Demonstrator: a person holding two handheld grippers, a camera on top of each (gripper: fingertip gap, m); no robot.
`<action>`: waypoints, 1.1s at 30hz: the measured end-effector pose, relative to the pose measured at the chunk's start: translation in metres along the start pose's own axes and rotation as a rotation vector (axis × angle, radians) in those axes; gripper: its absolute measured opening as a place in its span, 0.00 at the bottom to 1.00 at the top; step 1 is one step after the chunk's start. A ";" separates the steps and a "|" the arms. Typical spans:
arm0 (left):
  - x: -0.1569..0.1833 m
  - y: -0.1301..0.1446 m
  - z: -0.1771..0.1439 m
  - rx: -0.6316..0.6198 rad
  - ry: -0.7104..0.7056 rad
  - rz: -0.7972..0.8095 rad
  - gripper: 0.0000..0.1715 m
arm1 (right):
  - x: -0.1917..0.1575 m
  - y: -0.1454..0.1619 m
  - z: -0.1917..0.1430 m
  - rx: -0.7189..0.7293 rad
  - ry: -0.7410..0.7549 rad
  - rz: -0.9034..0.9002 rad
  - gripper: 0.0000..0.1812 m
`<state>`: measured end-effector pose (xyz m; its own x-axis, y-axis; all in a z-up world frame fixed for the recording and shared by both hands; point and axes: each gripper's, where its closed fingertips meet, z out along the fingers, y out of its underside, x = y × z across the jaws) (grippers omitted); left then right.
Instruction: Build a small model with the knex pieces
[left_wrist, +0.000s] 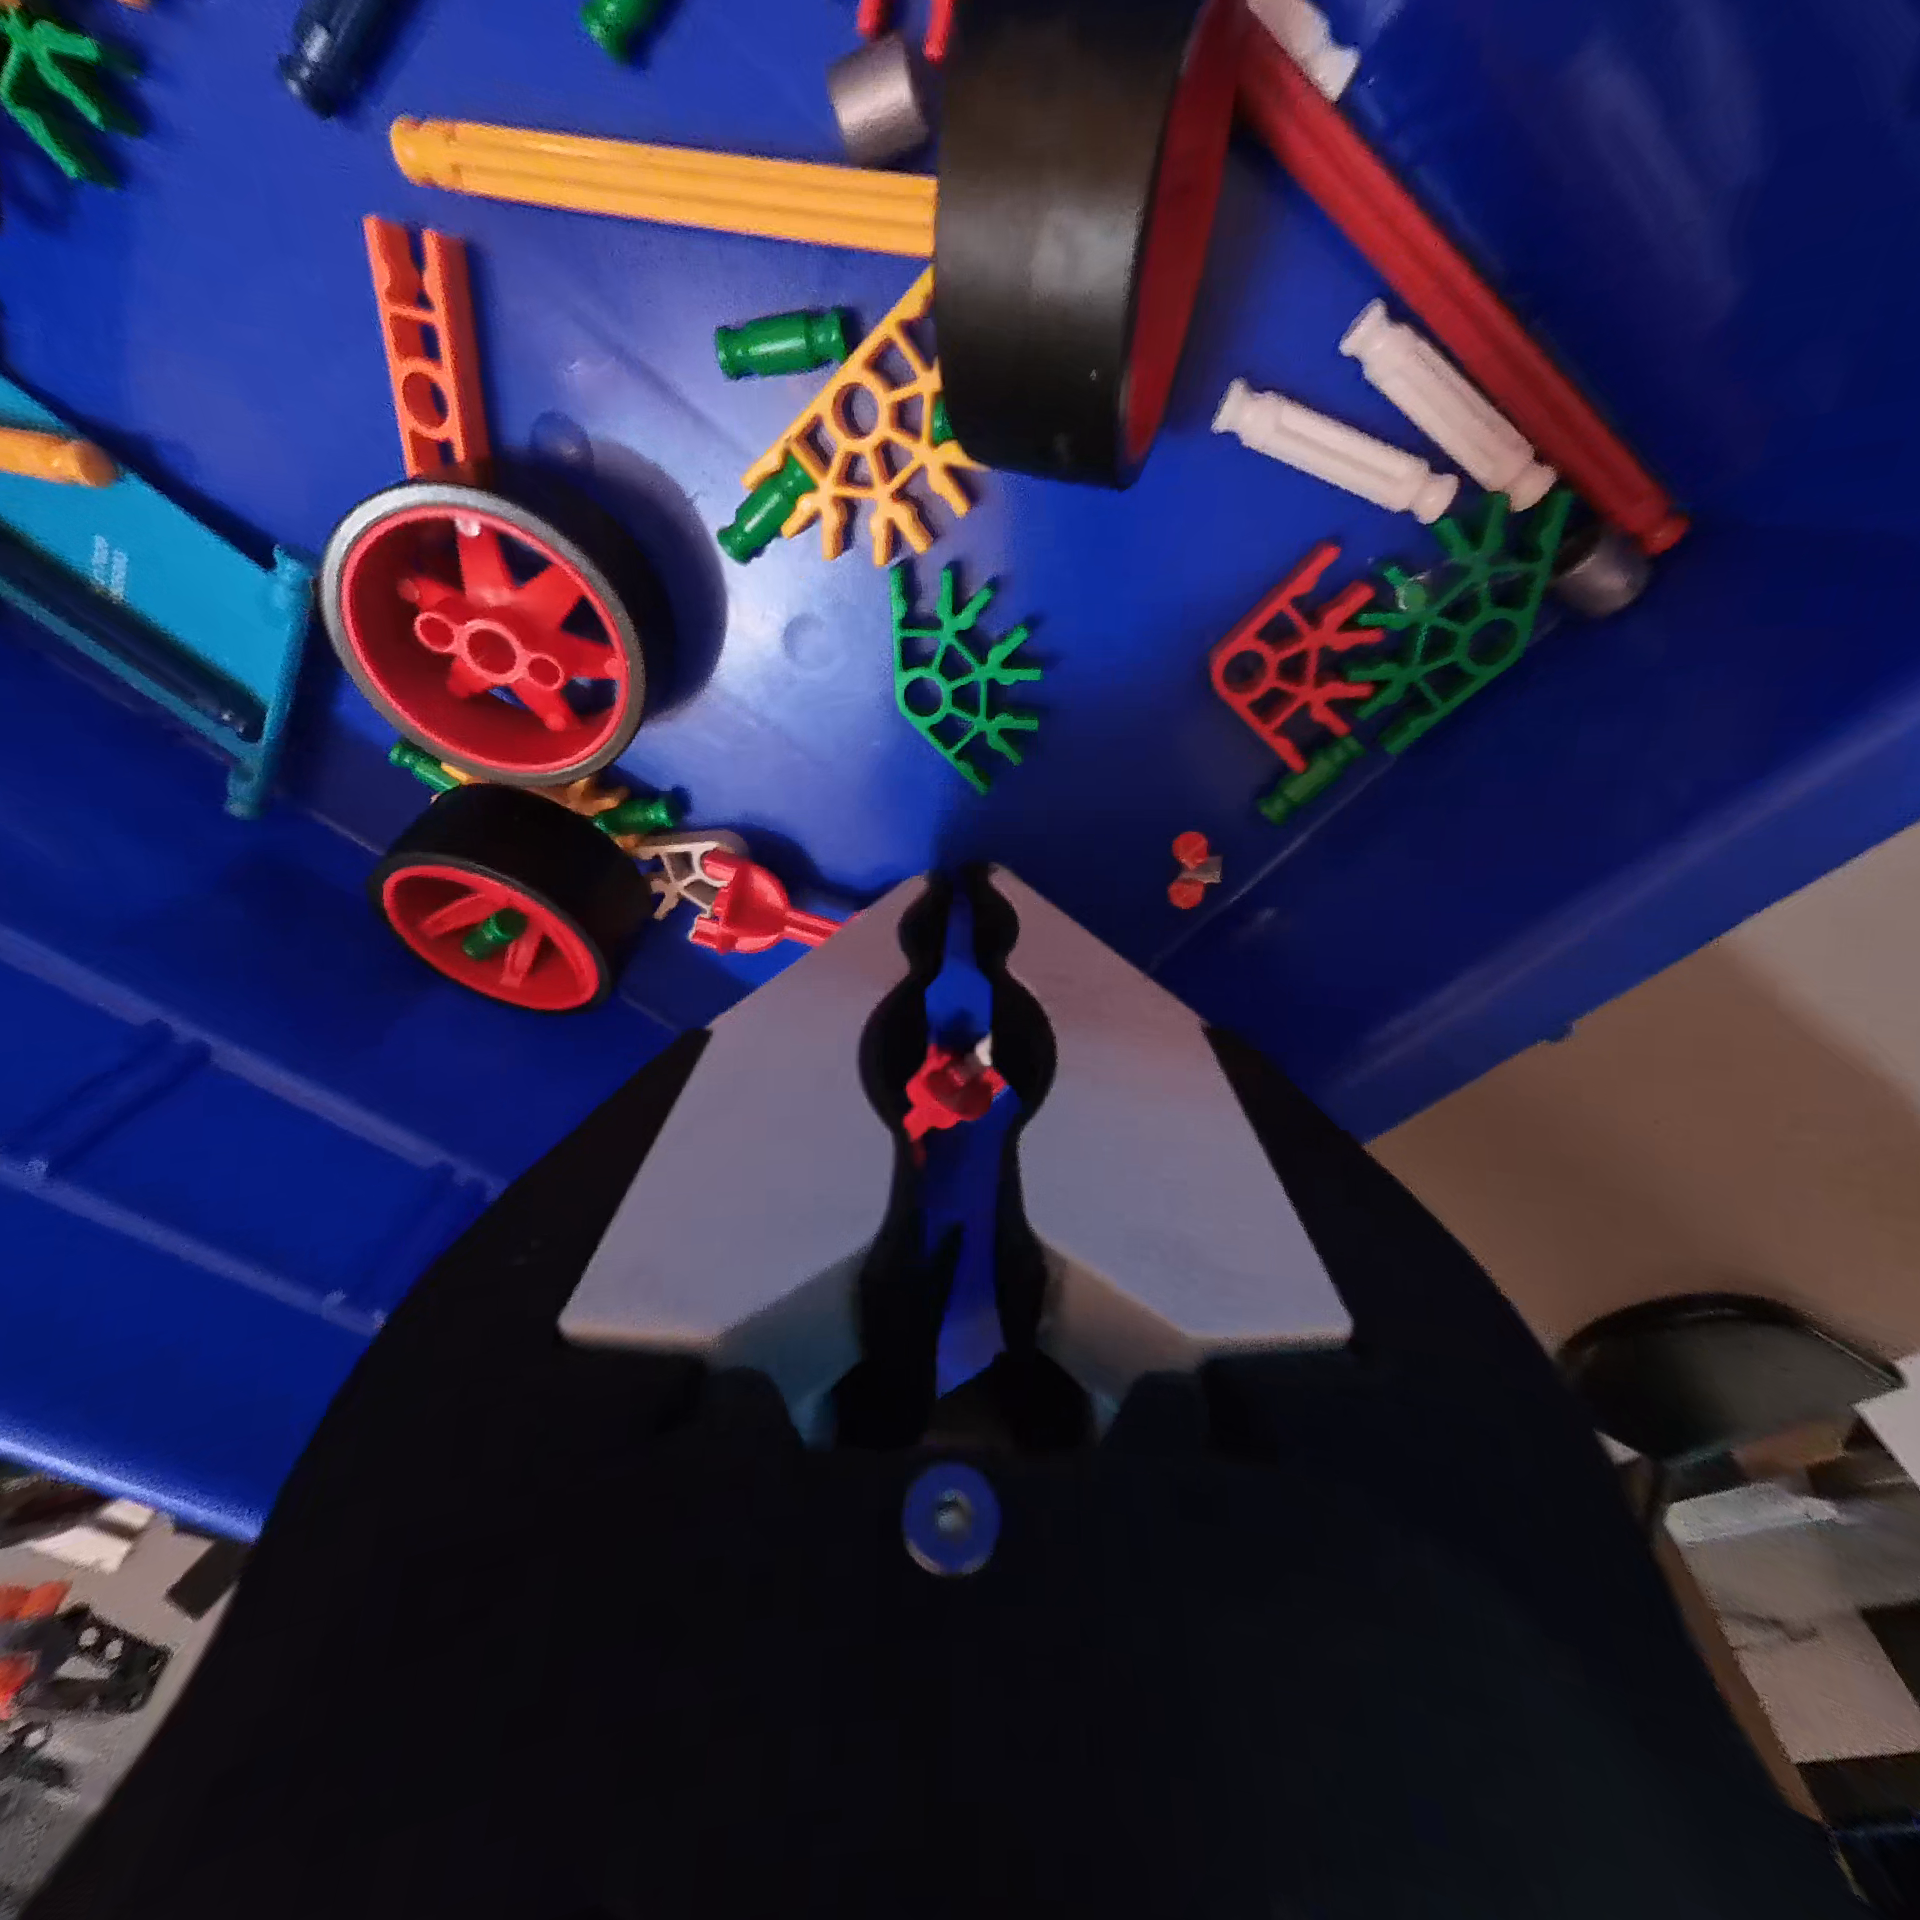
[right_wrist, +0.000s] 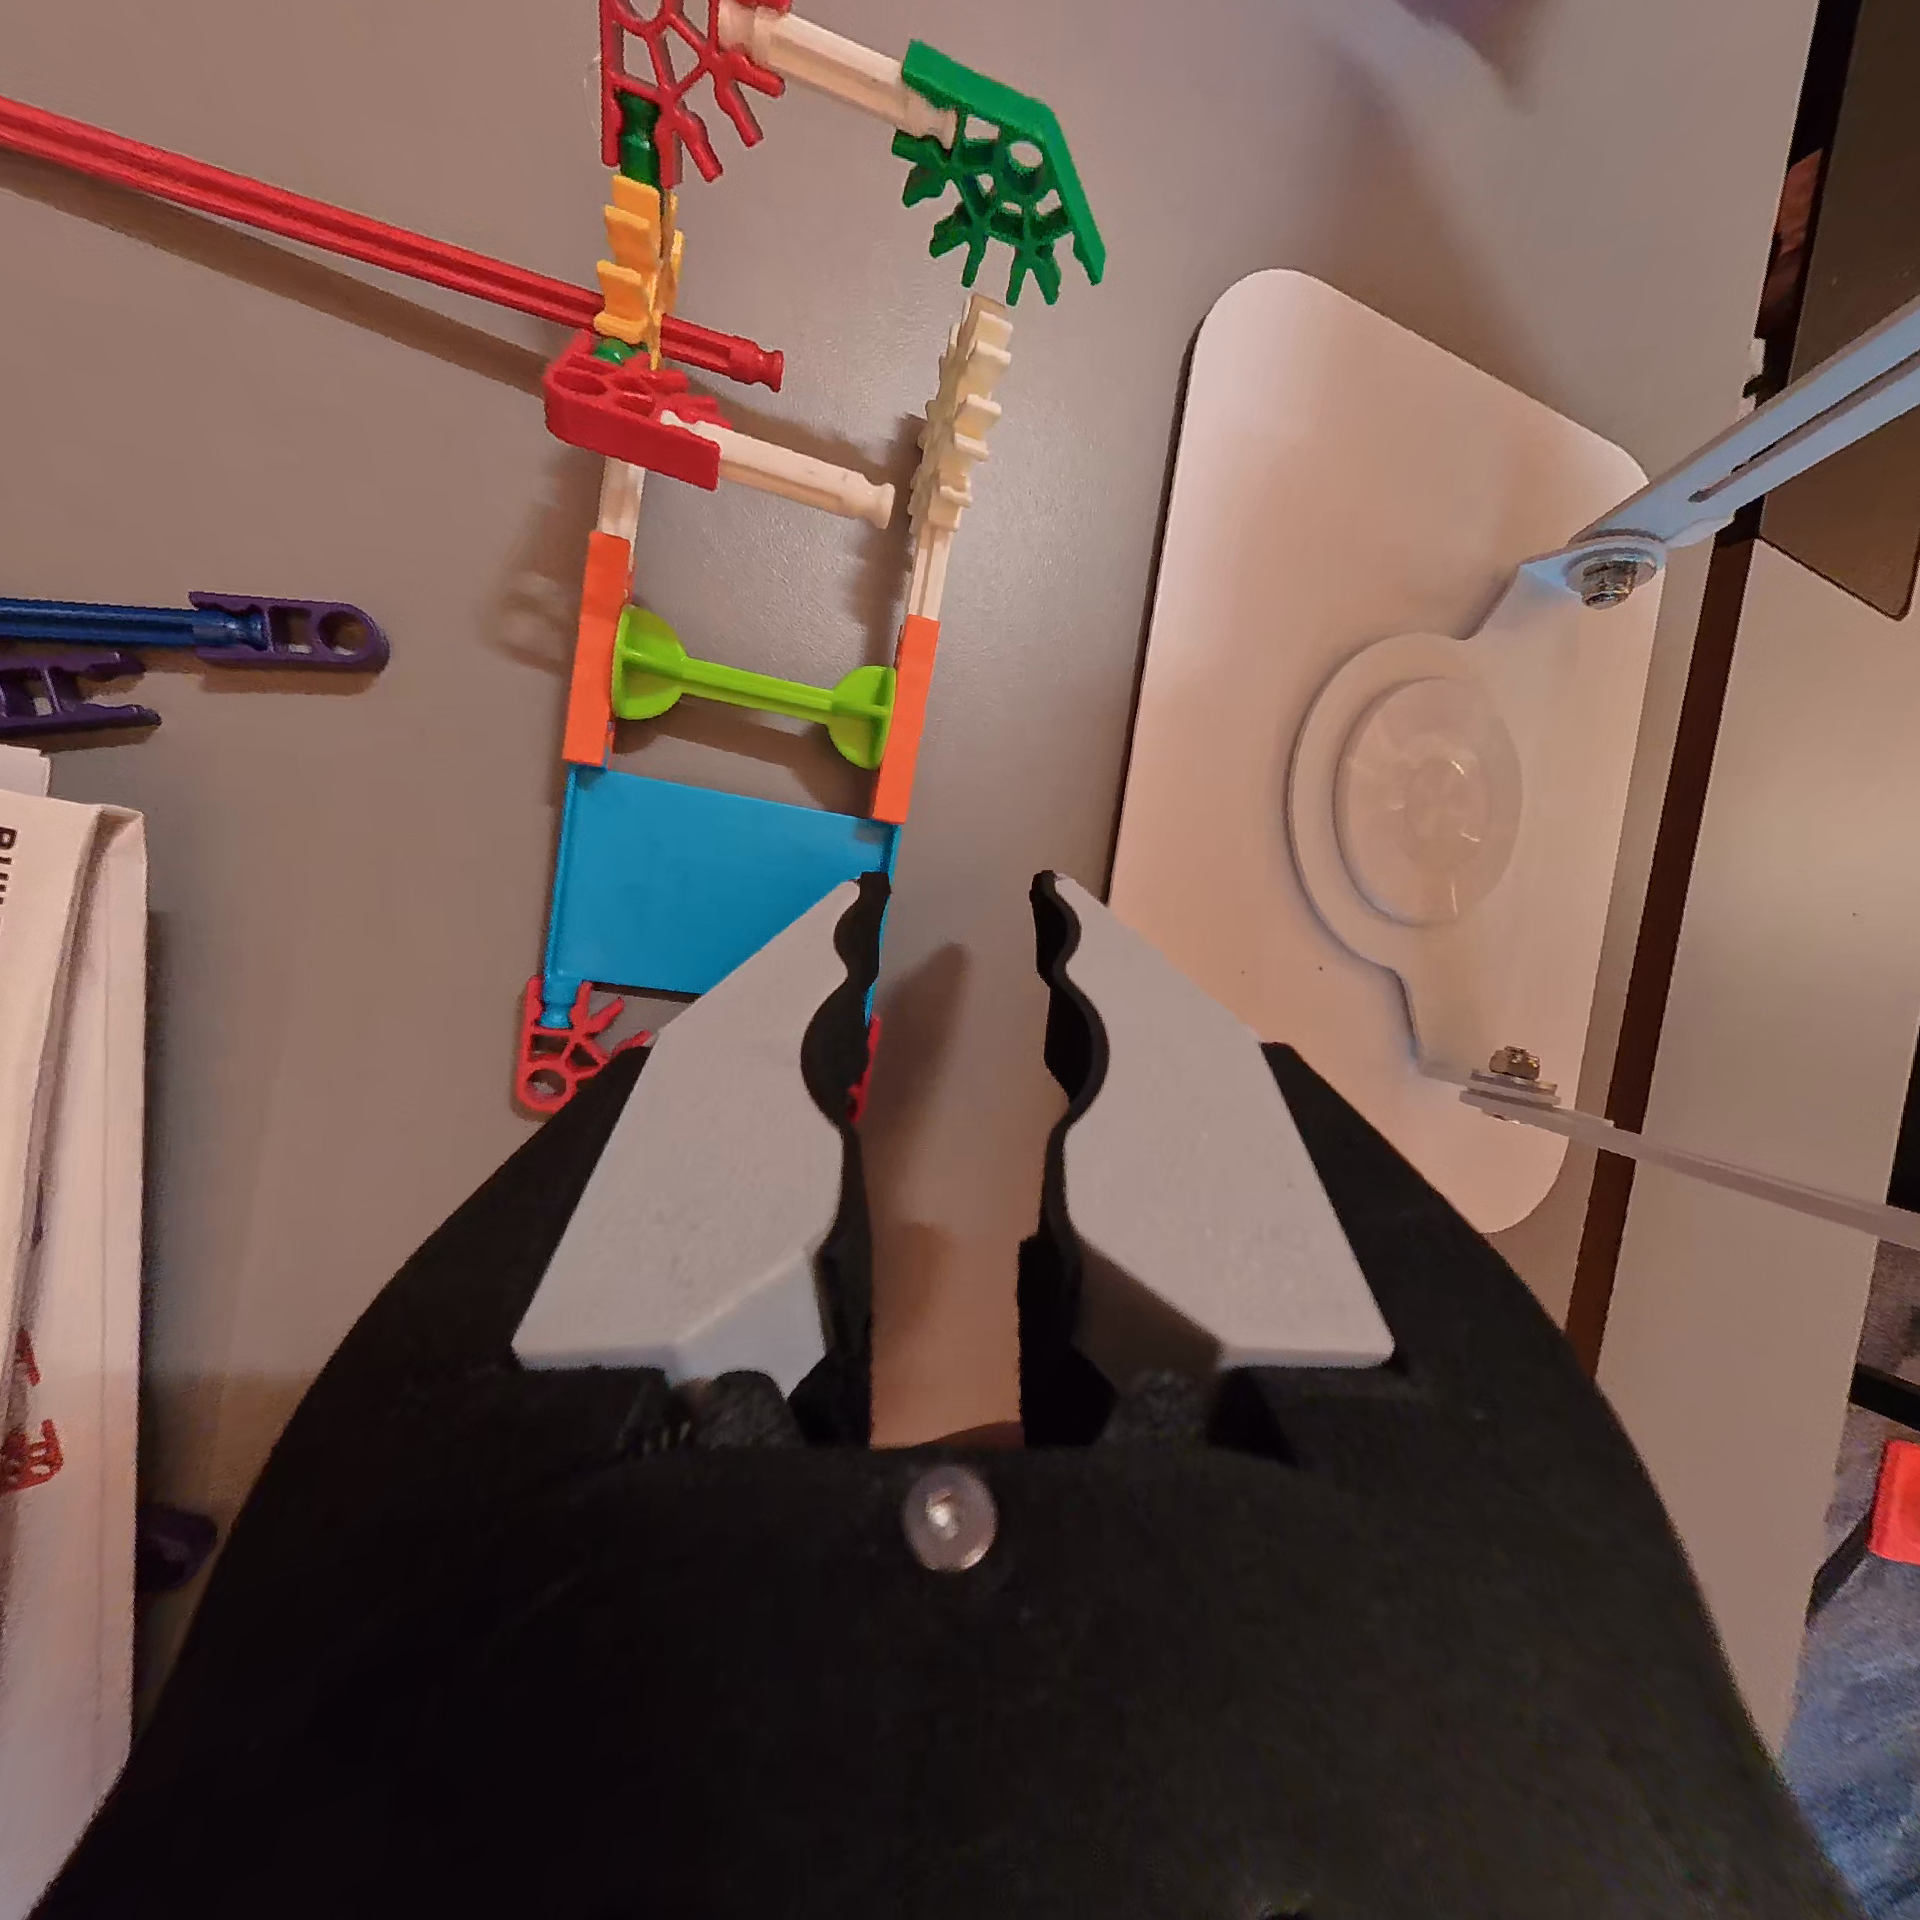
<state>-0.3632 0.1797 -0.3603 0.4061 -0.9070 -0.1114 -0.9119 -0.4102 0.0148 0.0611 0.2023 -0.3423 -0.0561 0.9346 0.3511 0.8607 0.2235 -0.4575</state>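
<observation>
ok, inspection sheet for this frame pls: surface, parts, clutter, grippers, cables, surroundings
Surface: grey tabletop; blue bin floor under the left gripper.
Job's things: flat assembly of rods and connectors with blue panel and lime spool on the table.
Clutter: in the bin, loose red wheel, yellow rod, white rods, green connector.
Grippers: left gripper jaws nearly closed around a small red piece; right gripper jaws apart, empty, beside the blue panel.
Cables: nothing seen.
Surroundings: white mount plate with metal arms; white box at left.
</observation>
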 end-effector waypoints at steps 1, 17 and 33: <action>0.002 -0.001 -0.001 0.017 0.016 -0.015 0.07 | 0.000 -0.001 -0.001 0.003 0.001 -0.002 0.15; 0.005 -0.041 -0.002 0.144 0.027 -0.052 0.13 | 0.000 -0.002 -0.002 -0.001 0.005 -0.010 0.15; -0.029 -0.059 -0.112 0.368 -0.323 -0.064 0.12 | 0.020 -0.017 -0.027 0.052 0.098 0.032 0.16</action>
<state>-0.3144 0.2199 -0.2462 0.4761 -0.7812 -0.4038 -0.8697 -0.3504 -0.3476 0.0590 0.2093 -0.3052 0.0233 0.9107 0.4125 0.8335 0.2101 -0.5110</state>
